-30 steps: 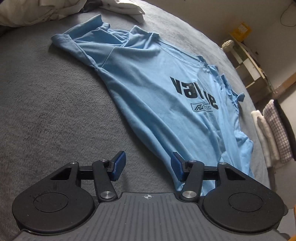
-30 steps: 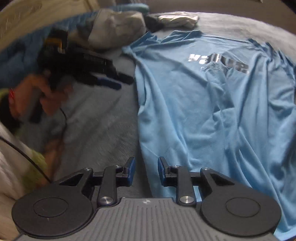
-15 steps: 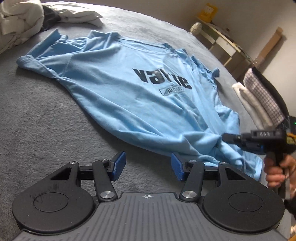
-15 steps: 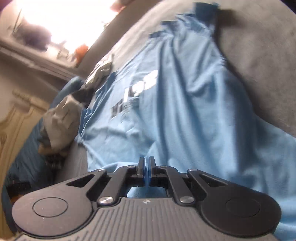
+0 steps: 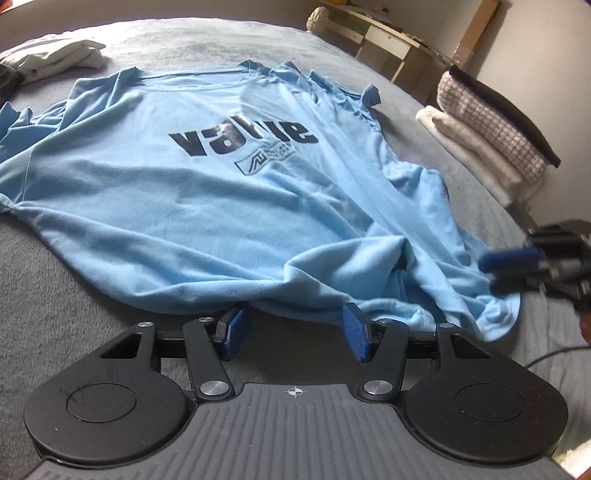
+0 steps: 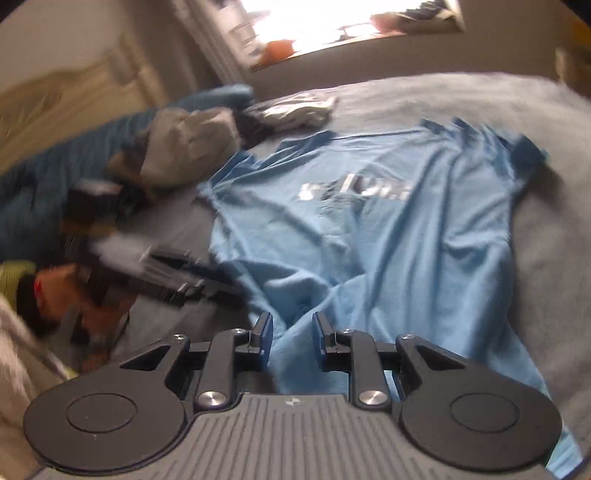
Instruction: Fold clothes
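Note:
A light blue T-shirt with black lettering lies spread face up on the grey bed; its near hem is rumpled. My left gripper stands open just short of that hem, nothing between its blue pads. My right gripper shows blurred at the right, over the hem's corner. In the right wrist view the right gripper hovers over the T-shirt; its jaws are opening, and the pads are not pressing the cloth. The left gripper, held by a hand, sits at the left.
A stack of folded clothes lies at the bed's right edge, with wooden shelves behind. White garments lie at the far left. A heap of clothes and a blue duvet lie beyond the shirt, under a bright window.
My left gripper has swung round and moved up to the shirt's hem. The right gripper shut half a second ago and now has its jaws apart; its view swung back over the shirt.

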